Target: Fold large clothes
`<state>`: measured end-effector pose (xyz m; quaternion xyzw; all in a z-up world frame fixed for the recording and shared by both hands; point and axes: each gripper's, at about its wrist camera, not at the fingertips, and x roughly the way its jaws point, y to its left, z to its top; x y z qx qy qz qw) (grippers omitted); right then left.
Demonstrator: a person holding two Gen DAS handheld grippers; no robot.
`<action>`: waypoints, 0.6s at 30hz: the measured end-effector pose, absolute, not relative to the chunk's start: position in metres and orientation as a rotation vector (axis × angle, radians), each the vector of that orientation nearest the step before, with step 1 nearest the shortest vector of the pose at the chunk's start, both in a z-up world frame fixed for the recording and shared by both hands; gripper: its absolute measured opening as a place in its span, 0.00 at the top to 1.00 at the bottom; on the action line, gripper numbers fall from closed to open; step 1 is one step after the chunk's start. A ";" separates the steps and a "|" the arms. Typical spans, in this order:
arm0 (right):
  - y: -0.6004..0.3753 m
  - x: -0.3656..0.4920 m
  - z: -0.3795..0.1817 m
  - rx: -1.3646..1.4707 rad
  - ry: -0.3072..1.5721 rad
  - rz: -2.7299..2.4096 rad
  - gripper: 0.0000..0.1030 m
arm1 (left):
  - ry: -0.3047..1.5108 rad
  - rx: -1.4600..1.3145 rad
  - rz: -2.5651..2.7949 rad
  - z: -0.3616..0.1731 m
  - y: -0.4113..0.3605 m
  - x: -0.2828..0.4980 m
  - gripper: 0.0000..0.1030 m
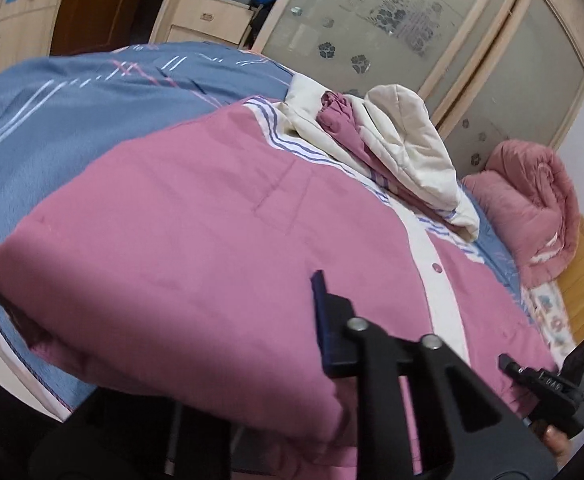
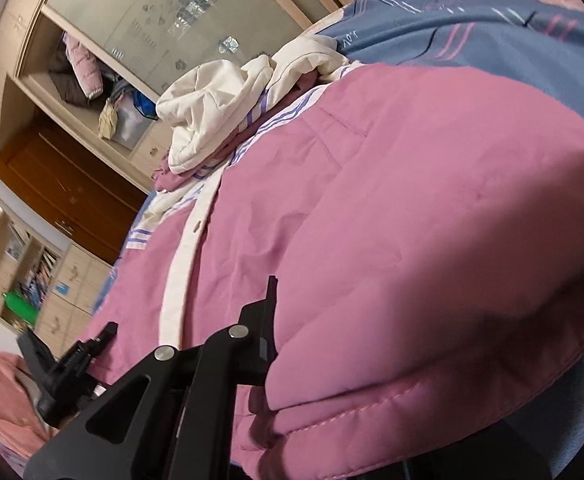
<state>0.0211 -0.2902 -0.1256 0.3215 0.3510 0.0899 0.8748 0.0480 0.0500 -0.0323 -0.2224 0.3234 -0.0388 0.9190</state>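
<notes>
A large pink padded jacket (image 1: 196,232) with a cream button placket (image 1: 439,280) and a cream hood (image 1: 403,144) lies front up on the blue bedspread (image 1: 52,128). My left gripper (image 1: 313,296) is at the jacket's near hem. One dark finger (image 1: 323,320) shows on top, and the fabric wraps over the other, so it is shut on the hem. In the right wrist view the same jacket (image 2: 391,208) bulges up at the hem. My right gripper (image 2: 278,300) is shut on it, one finger (image 2: 268,320) showing and the other under the cloth. Each view shows the other gripper across the placket.
A rolled pink quilt (image 1: 531,208) lies at the bed's far end. A wardrobe with frosted sliding doors (image 1: 371,20) and open shelves of clothes (image 2: 88,76) stands beyond the bed, beside a brown wooden door (image 2: 64,192). A hand (image 1: 555,440) holds the right gripper.
</notes>
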 end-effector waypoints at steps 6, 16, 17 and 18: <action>-0.294 0.018 -0.131 0.695 0.724 0.189 0.92 | 0.648 -0.313 -0.083 -0.027 0.041 0.044 0.89; -0.307 0.024 -0.109 0.877 0.615 0.335 0.92 | 0.675 -0.341 -0.180 -0.012 0.053 0.046 0.89; -0.310 0.027 -0.105 0.916 0.603 0.365 0.92 | 0.687 -0.372 -0.209 -0.005 0.058 0.050 0.89; -0.313 0.031 -0.098 0.944 0.590 0.391 0.92 | 0.692 -0.392 -0.228 0.002 0.061 0.054 0.89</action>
